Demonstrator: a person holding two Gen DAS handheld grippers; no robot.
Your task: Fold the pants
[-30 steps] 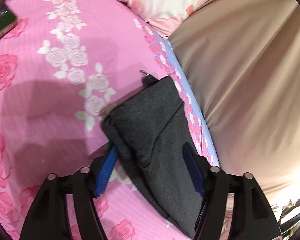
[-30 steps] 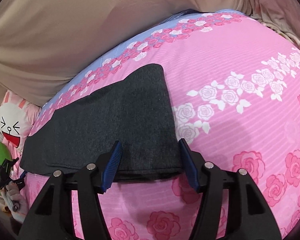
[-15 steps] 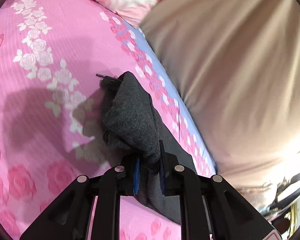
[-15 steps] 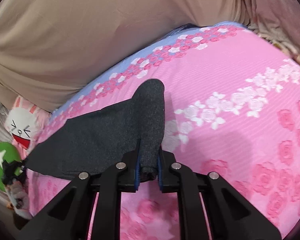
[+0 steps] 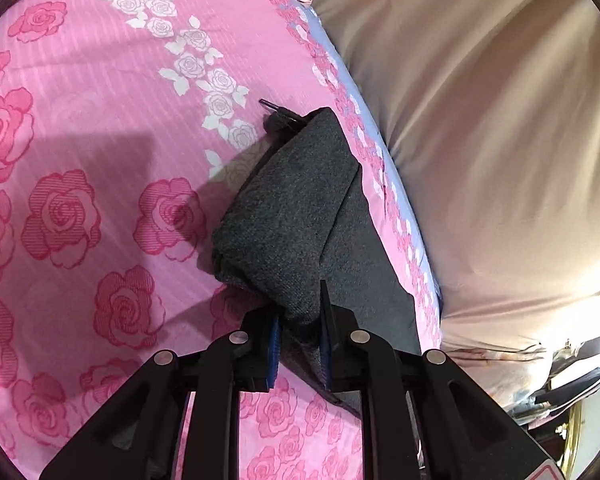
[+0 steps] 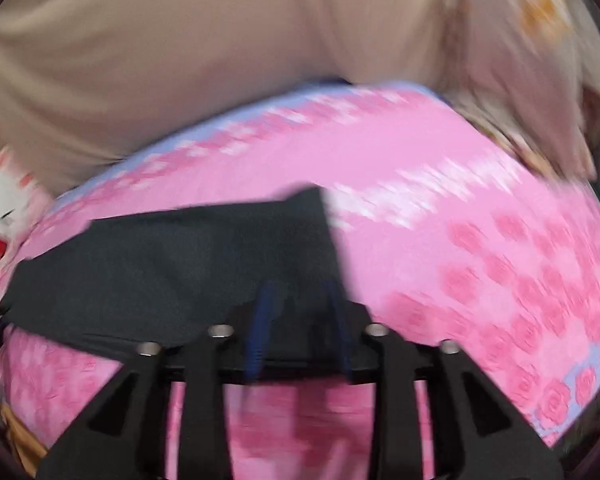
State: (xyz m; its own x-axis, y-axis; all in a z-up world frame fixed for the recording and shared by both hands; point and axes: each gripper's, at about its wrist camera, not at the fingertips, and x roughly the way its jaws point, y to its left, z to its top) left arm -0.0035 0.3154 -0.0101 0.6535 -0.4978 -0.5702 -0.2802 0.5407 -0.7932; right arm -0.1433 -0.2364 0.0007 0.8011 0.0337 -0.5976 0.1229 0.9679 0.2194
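1. Your open room: bare pink bed [image 5: 100, 128] left of the pants [image 5: 300, 208].
2. Your barrier: tan bedding [image 5: 480, 140] banked along the bed's far edge.
3. Corner obstacle: rabbit pillow [image 6: 4, 200].

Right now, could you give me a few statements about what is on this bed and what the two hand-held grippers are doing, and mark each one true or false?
1. The left hand-held gripper is clamped on a bunched edge of the dark grey pants. True.
2. The pants lie on a plain white sheet. False: the bedsheet is pink with a rose print.
3. The right hand-held gripper is pinched shut on the pants. False: its jaws have just been opening and stand apart, with dark cloth seen between them in a blurred picture.
4. A beige cover lies beyond the sheet's far edge. True.
5. A cartoon rabbit cushion shows at the left of the right wrist view. True.
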